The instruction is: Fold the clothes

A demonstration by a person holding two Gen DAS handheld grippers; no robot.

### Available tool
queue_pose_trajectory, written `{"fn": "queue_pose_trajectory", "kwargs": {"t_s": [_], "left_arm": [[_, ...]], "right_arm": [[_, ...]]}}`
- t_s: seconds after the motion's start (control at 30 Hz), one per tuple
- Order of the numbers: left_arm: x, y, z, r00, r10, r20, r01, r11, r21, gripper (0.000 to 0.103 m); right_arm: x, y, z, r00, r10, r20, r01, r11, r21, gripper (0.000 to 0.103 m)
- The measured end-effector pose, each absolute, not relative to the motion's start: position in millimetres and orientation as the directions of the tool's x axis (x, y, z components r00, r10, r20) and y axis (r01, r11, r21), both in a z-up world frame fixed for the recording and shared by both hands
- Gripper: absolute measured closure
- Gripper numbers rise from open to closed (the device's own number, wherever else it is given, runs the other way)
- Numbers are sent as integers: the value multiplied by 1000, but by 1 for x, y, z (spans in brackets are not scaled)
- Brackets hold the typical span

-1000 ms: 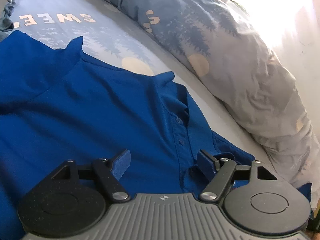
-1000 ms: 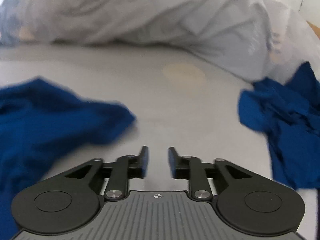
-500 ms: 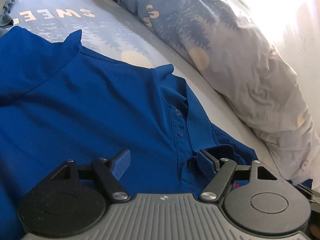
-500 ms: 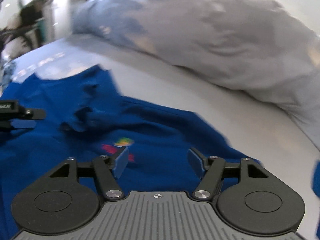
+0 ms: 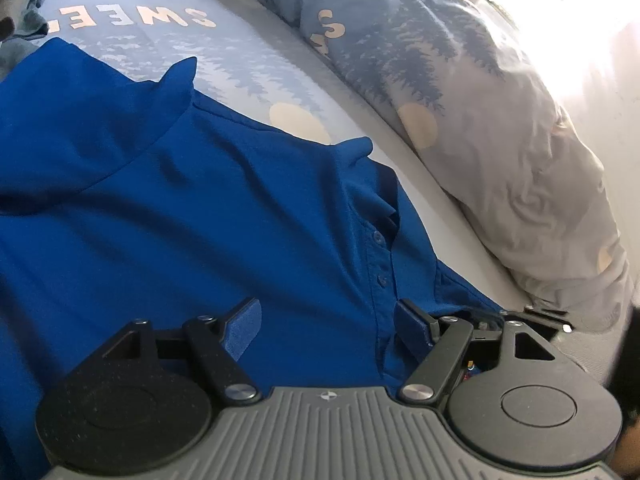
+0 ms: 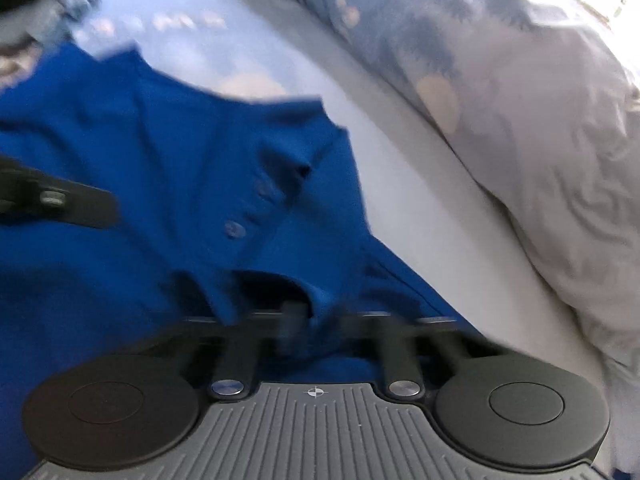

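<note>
We see the right gripper [image 6: 316, 320] closing, pinching the blue polo shirt [image 5: 224, 232] below its placket; left gripper [image 5: 326, 330] spread over the shirt.

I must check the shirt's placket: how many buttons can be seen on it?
2 on the blue polo shirt: an upper button below the collar, a lower button beneath it. Further ones may be hidden.

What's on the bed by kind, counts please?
Blue polo shirt: 1
Printed duvet, bunched along the far side: 1
Printed bed sheet: 1
Grippers: 2, left gripper and right gripper
Total: 5
</note>
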State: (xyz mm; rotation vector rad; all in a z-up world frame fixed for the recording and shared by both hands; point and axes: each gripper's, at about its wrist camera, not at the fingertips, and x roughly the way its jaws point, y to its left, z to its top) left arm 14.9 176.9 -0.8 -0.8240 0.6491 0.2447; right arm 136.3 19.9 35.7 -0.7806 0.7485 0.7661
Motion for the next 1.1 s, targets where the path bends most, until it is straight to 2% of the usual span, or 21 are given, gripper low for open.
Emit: {"fn": "queue_pose_trajectory", "kwargs": {"t_s": [0.1, 0.2, 0.23, 0.27, 0.3, 0.37, 0.5, 0.8, 0.93, 1.1], "left_arm": [[13, 182, -2, 783, -61, -619, -432, 663, -611, 24], [12, 187, -3, 785, -77, -615, -422, 659, -622, 24], [12, 188, -3, 785, -80, -614, -424, 654, -627, 24], [12, 190, -3, 785, -82, -614, -425, 650, -630, 24], [12, 191, -4, 785, -82, -614, -426, 648, -632, 24], [12, 192, -4, 785, -83, -614, -428, 643, -634, 24], [14, 192, -4, 785, -81, -615, -433, 639, -636, 24], [18, 191, -2, 782, -77, -619, -439, 637, -634, 23], [17, 191, 0, 780, -84, -620, -424, 659, -622, 23], [13, 185, 1, 778, -97, -620, -393, 695, -602, 22]], "right_arm": [[161, 19, 53, 550, 363, -753, -747, 617, -248, 96], [191, 1, 67, 649, 403, -645, -577, 813, -73, 91], [205, -9, 66, 682, 365, -634, -467, 884, 6, 83], [216, -17, 63, 695, 319, -645, -363, 929, 69, 63], [224, -25, 61, 700, 288, -653, -282, 952, 118, 55], [226, -34, 56, 701, 300, -647, -257, 953, 163, 50], [212, -46, 53, 699, 327, -636, -288, 943, 169, 28], [162, -82, 69, 691, 369, -622, -310, 928, 206, 24], [107, -110, 91, 694, 411, -590, -332, 911, 244, 22], [23, -156, 119, 729, 436, -528, -328, 899, 290, 15]]}}
